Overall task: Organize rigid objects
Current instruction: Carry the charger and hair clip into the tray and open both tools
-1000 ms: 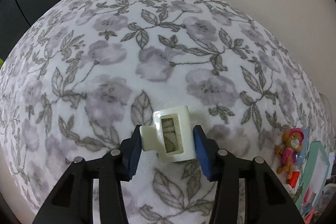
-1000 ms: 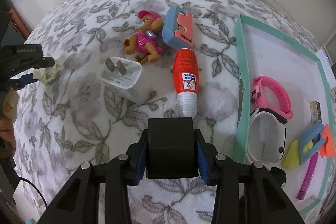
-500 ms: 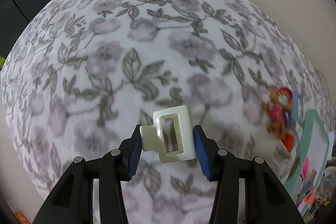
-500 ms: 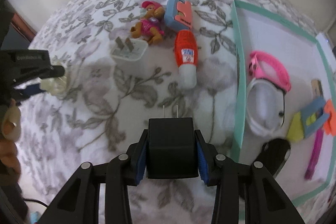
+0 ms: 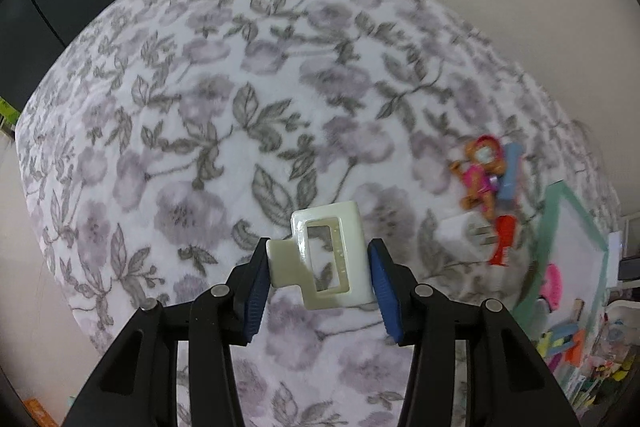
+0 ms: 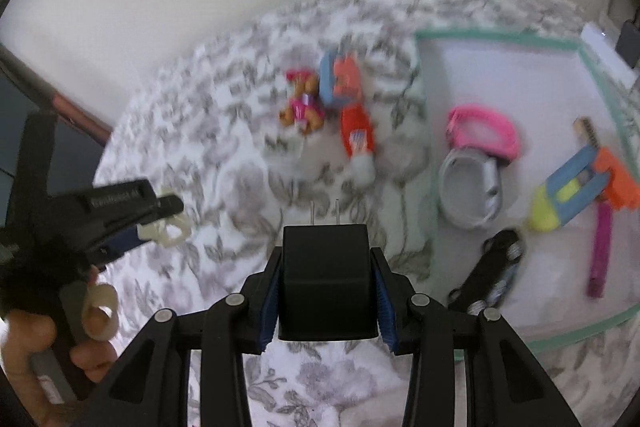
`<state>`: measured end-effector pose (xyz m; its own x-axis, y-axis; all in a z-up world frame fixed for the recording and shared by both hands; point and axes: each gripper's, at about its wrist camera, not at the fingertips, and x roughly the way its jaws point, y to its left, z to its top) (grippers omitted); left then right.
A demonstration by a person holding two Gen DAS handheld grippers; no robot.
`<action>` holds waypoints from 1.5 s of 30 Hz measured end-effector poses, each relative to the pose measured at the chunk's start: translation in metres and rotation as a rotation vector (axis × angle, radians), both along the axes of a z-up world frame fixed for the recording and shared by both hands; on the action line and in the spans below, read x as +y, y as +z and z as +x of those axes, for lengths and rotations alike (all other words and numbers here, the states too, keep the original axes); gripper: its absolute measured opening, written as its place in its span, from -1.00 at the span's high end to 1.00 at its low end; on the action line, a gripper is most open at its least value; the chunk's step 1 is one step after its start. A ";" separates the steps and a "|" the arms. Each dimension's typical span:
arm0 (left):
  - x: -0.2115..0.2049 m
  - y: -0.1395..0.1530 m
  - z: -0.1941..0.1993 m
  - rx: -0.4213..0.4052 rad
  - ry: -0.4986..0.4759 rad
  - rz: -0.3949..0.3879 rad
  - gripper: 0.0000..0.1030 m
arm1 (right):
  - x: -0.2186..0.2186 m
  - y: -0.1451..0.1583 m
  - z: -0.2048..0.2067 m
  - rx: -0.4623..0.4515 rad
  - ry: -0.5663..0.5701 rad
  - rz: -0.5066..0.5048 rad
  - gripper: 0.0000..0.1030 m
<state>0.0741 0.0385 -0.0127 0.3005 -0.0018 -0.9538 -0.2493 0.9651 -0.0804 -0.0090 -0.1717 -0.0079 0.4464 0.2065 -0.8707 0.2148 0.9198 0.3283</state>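
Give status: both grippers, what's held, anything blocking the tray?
Left gripper shut on cream clip, above the blanket. Right gripper shut on black charger, prongs forward. Tray to the right, part filled; no block seen.

Grey-floral blanket point(image 5: 200, 131); teal-rimmed white tray point(image 6: 496, 37)

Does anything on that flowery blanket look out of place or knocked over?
Nothing looks broken or spilled. The red glue bottle lies on its side beside a toy figure and a white plug, loose on the blanket outside the green-edged tray.
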 end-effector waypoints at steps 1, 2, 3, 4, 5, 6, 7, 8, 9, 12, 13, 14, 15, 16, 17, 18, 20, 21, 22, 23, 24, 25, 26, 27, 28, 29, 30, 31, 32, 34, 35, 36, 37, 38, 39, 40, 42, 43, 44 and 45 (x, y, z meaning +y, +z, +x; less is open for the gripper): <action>-0.002 0.006 -0.001 -0.015 -0.003 -0.005 0.05 | -0.003 0.007 0.001 -0.021 -0.014 0.002 0.18; -0.005 0.013 -0.002 -0.032 -0.006 -0.010 0.04 | -0.007 0.012 0.001 -0.036 -0.028 0.007 0.18; -0.009 0.019 -0.001 -0.046 -0.008 -0.015 0.04 | -0.011 0.016 0.003 -0.050 -0.042 0.011 0.18; -0.014 0.027 -0.002 -0.065 -0.015 -0.022 0.04 | -0.020 0.024 0.001 -0.072 -0.066 0.016 0.18; -0.016 0.033 -0.002 -0.076 -0.019 -0.026 0.04 | -0.025 0.025 0.003 -0.080 -0.080 0.013 0.18; -0.022 0.040 -0.002 -0.093 -0.027 -0.034 0.04 | -0.032 0.030 0.001 -0.091 -0.101 0.001 0.18; -0.027 0.045 0.000 -0.108 -0.037 -0.042 0.04 | -0.037 0.034 0.000 -0.095 -0.117 -0.016 0.18; -0.034 0.051 -0.001 -0.122 -0.050 -0.053 0.04 | -0.042 0.037 -0.001 -0.098 -0.132 -0.034 0.18; -0.041 0.056 -0.002 -0.132 -0.060 -0.060 0.04 | -0.048 0.040 -0.003 -0.100 -0.139 -0.045 0.18; -0.061 0.069 -0.005 -0.162 -0.099 -0.084 0.04 | -0.066 0.051 -0.008 -0.117 -0.177 -0.069 0.18; -0.067 0.073 -0.006 -0.172 -0.114 -0.093 0.04 | -0.071 0.052 -0.009 -0.121 -0.185 -0.067 0.18; -0.073 0.077 -0.007 -0.181 -0.129 -0.101 0.04 | -0.080 0.055 -0.012 -0.129 -0.207 -0.067 0.17; -0.080 0.080 -0.008 -0.190 -0.145 -0.109 0.04 | -0.084 0.056 -0.014 -0.131 -0.218 -0.069 0.17; -0.088 0.083 -0.010 -0.199 -0.164 -0.115 0.04 | -0.094 0.059 -0.017 -0.133 -0.243 -0.086 0.17; -0.095 0.085 -0.012 -0.205 -0.180 -0.121 0.04 | -0.099 0.061 -0.020 -0.133 -0.257 -0.104 0.17; -0.104 0.088 -0.014 -0.211 -0.203 -0.134 0.04 | -0.105 0.064 -0.023 -0.132 -0.270 -0.127 0.18; -0.119 0.089 -0.018 -0.213 -0.234 -0.154 0.04 | -0.115 0.067 -0.026 -0.129 -0.291 -0.165 0.17; -0.125 0.090 -0.020 -0.215 -0.251 -0.161 0.04 | -0.121 0.069 -0.029 -0.126 -0.305 -0.188 0.17; -0.134 0.090 -0.023 -0.219 -0.273 -0.164 0.04 | -0.124 0.070 -0.030 -0.124 -0.312 -0.202 0.17; -0.143 0.090 -0.026 -0.224 -0.296 -0.161 0.04 | -0.129 0.072 -0.033 -0.118 -0.322 -0.230 0.17; -0.152 0.090 -0.030 -0.230 -0.321 -0.158 0.04 | -0.132 0.073 -0.034 -0.117 -0.328 -0.248 0.17; -0.160 0.090 -0.033 -0.232 -0.346 -0.158 0.04 | -0.135 0.075 -0.036 -0.117 -0.336 -0.268 0.17; -0.169 0.089 -0.036 -0.231 -0.375 -0.163 0.04 | -0.138 0.078 -0.039 -0.120 -0.344 -0.286 0.17; -0.175 0.088 -0.039 -0.231 -0.394 -0.167 0.04 | -0.142 0.081 -0.041 -0.122 -0.352 -0.304 0.17; -0.183 0.087 -0.043 -0.233 -0.414 -0.165 0.04 | -0.144 0.083 -0.044 -0.122 -0.355 -0.319 0.21; -0.191 0.084 -0.047 -0.234 -0.438 -0.157 0.04 | -0.146 0.084 -0.046 -0.124 -0.358 -0.330 0.25; -0.197 0.083 -0.050 -0.235 -0.450 -0.153 0.04 | -0.147 0.086 -0.048 -0.126 -0.359 -0.339 0.26; -0.203 0.081 -0.053 -0.233 -0.467 -0.150 0.04 | -0.150 0.087 -0.050 -0.131 -0.360 -0.349 0.26; -0.209 0.079 -0.056 -0.229 -0.483 -0.147 0.04 | -0.151 0.088 -0.051 -0.129 -0.360 -0.355 0.26; -0.221 0.072 -0.061 -0.222 -0.514 -0.145 0.04 | -0.153 0.085 -0.052 -0.120 -0.354 -0.366 0.36; -0.226 0.068 -0.063 -0.218 -0.527 -0.148 0.04 | -0.153 0.083 -0.051 -0.114 -0.348 -0.364 0.38; -0.231 0.063 -0.065 -0.205 -0.538 -0.142 0.04 | -0.154 0.076 -0.049 -0.099 -0.330 -0.356 0.38; -0.234 0.059 -0.065 -0.194 -0.543 -0.133 0.04 | -0.155 0.073 -0.048 -0.088 -0.326 -0.352 0.38; -0.239 0.053 -0.067 -0.182 -0.555 -0.123 0.04 | -0.158 0.067 -0.048 -0.068 -0.332 -0.344 0.38; -0.241 0.049 -0.068 -0.176 -0.566 -0.117 0.04 | -0.160 0.063 -0.049 -0.058 -0.337 -0.335 0.38; -0.245 0.044 -0.069 -0.171 -0.576 -0.111 0.04 | -0.163 0.058 -0.049 -0.049 -0.339 -0.320 0.38; -0.250 0.035 -0.070 -0.155 -0.585 -0.101 0.04 | -0.165 0.052 -0.049 -0.035 -0.337 -0.316 0.38; -0.252 0.031 -0.070 -0.144 -0.589 -0.097 0.04 | -0.167 0.047 -0.048 -0.020 -0.338 -0.318 0.38; -0.253 0.027 -0.070 -0.133 -0.592 -0.093 0.04 | -0.168 0.045 -0.048 -0.013 -0.337 -0.315 0.38; -0.254 0.024 -0.071 -0.128 -0.594 -0.087 0.04 | -0.169 0.041 -0.048 -0.003 -0.338 -0.312 0.38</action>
<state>0.0034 -0.2154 0.0111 0.3366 -0.2803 -0.8989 0.3456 0.9248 -0.1589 -0.0569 -0.3412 0.0327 0.4460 -0.2229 -0.8668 0.5192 0.8533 0.0477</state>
